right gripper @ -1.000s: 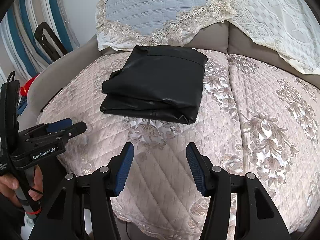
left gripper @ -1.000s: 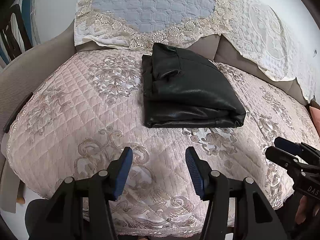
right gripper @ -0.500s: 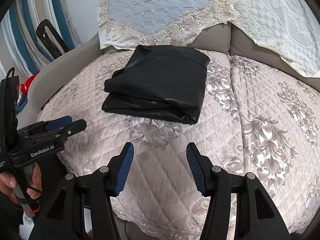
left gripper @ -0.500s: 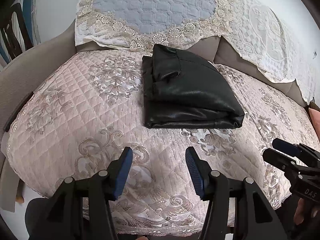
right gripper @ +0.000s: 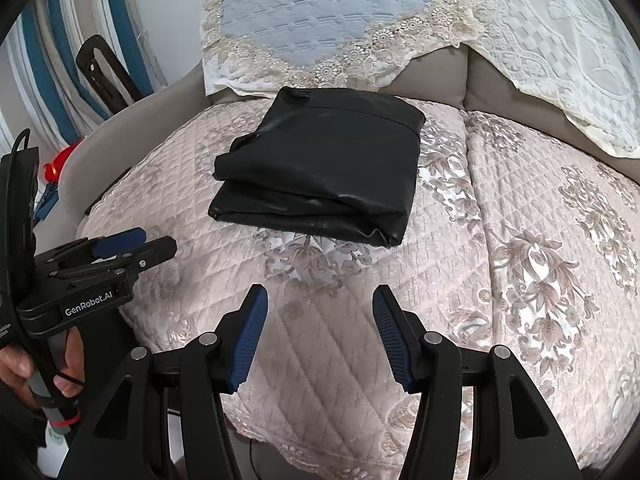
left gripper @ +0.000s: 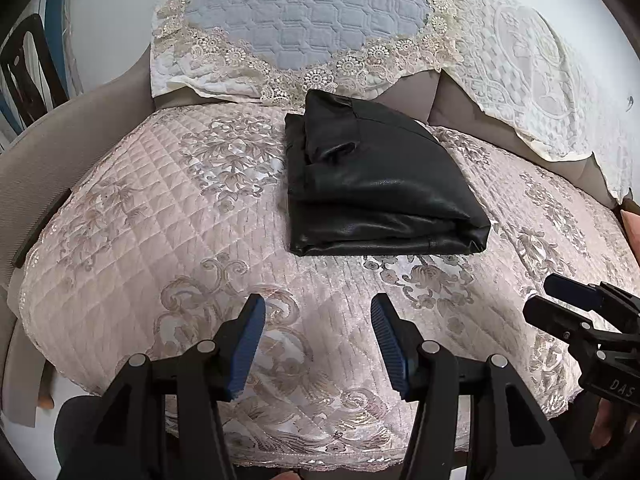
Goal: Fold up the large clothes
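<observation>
Pale pink quilted sofa cover with embroidered floral scrollwork (left gripper: 168, 216) spreads over the seat cushions of a grey-beige sofa (left gripper: 76, 136), and a white lace-edged throw with a light blue quilted centre (left gripper: 304, 12) drapes over the backrest behind it. On the seat, close to the backrest, lies the black leather-like garment (left gripper: 372, 184), folded into a compact, roughly rectangular bundle of stacked layers; its thick folded edge faces the front of the seat, and in the right wrist view the same bundle (right gripper: 328, 168) sits flat with its top panel smooth. Neither tool touches it. The left gripper (left gripper: 316, 340) hovers over the front part of the seat cover, its blue-padded fingers spread wide with nothing between them. The right gripper (right gripper: 320, 336) likewise hangs above the front edge of the cover, well apart from the garment, its fingers parted wide and holding nothing. Each tool appears from the side in the other's view, the left one (right gripper: 120, 248) held by a hand (right gripper: 24, 372) at the lower left of the right wrist view.
</observation>
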The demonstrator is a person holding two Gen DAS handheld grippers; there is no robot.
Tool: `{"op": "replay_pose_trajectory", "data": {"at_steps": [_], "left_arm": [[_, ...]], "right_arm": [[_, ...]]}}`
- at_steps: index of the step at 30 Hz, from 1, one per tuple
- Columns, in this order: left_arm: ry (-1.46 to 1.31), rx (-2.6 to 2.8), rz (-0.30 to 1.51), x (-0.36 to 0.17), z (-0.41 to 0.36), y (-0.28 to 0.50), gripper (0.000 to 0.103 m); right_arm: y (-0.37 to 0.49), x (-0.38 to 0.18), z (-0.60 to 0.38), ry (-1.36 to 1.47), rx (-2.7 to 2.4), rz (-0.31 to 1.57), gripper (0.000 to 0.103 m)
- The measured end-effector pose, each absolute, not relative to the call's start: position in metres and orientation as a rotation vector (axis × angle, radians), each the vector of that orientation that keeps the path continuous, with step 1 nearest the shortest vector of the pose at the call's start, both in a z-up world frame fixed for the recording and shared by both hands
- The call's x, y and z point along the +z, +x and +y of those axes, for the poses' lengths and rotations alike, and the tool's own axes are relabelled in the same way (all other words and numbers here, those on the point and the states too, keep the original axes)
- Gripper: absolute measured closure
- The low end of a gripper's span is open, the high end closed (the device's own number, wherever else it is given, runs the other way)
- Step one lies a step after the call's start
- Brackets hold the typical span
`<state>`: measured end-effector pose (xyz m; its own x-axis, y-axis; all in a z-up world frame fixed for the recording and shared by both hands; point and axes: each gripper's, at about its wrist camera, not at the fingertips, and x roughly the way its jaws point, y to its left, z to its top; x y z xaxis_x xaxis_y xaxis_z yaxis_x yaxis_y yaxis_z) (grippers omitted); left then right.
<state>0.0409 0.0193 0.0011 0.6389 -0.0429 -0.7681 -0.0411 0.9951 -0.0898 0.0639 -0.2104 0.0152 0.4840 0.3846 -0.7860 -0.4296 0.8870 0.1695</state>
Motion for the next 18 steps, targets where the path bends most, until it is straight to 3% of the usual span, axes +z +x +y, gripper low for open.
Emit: {"op": "replay_pose_trajectory", "data": {"at_steps": [18], "left_arm": [[-0.084,0.006,0.878,0.0025,0.0164,0.0394,0.046]], "right_arm": [[0.0630,0.0142,-0.2121,-0.049,0.499,0.946,0.047]]}}
